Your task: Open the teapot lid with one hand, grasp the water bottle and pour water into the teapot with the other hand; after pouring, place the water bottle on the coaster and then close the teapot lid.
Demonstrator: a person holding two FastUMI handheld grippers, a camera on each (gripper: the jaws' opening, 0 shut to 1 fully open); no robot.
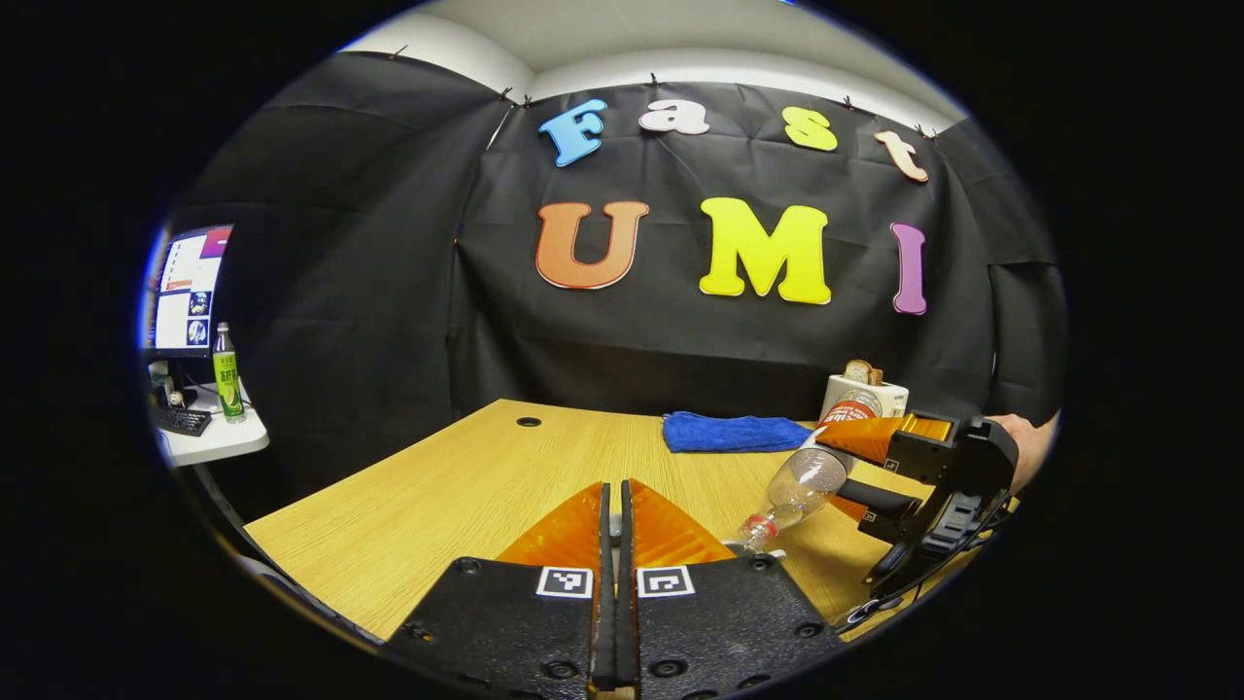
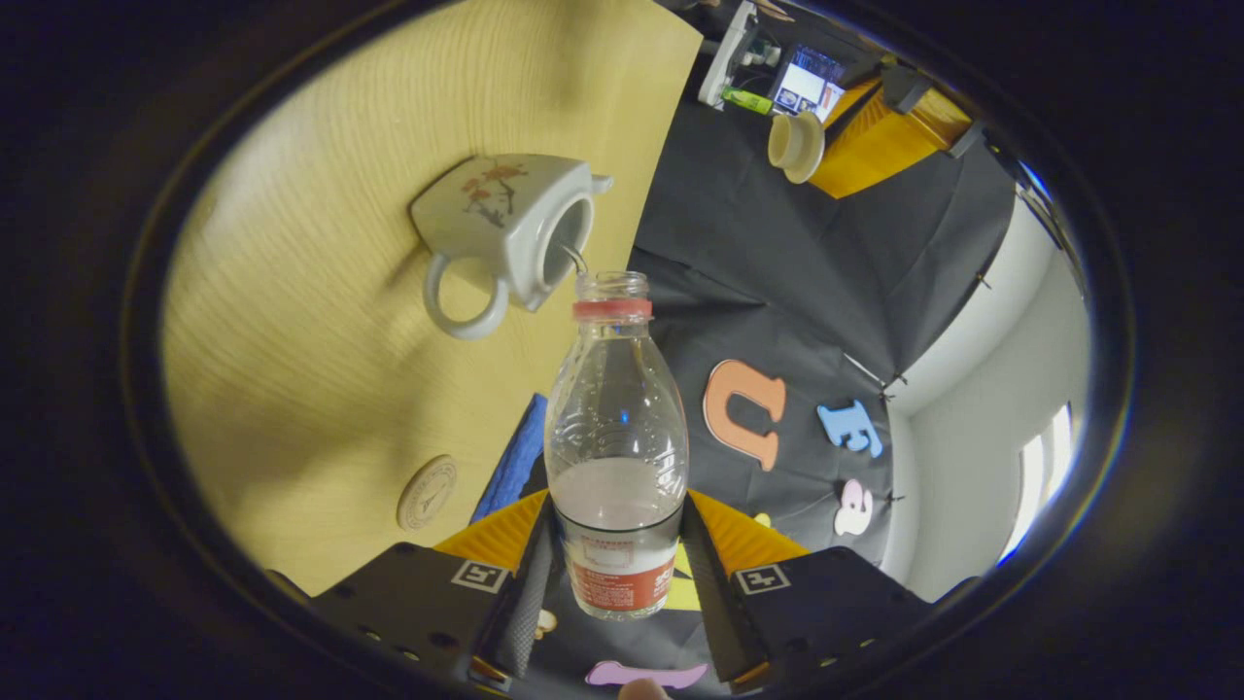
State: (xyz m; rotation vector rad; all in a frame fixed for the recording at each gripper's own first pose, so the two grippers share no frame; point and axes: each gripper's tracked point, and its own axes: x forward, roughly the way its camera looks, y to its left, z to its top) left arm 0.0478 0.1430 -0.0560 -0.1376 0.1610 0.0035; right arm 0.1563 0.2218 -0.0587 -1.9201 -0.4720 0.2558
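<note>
The white teapot [image 2: 496, 219] with a red flower pattern stands on the wooden table [image 2: 321, 321], its top uncovered. My right gripper [image 2: 619, 525] is shut on the clear water bottle [image 2: 616, 428], which is tipped mouth-first toward the teapot's opening; a thin stream runs in. In the left gripper view the bottle [image 1: 805, 478] slants down from the right gripper [image 1: 838, 472]. My left gripper [image 1: 612, 491] has its fingers pressed together. In the right gripper view the teapot lid [image 2: 797, 146] hangs at the left gripper [image 2: 855, 136]. A round coaster [image 2: 426, 493] lies near the bottle.
A folded blue cloth [image 1: 734, 431] lies at the table's back edge, with a white toaster [image 1: 865, 391] holding bread beside it. A hand [image 1: 1025, 447] holds the right gripper. A side table [image 1: 209, 442] at left carries a monitor and a green bottle [image 1: 227, 374].
</note>
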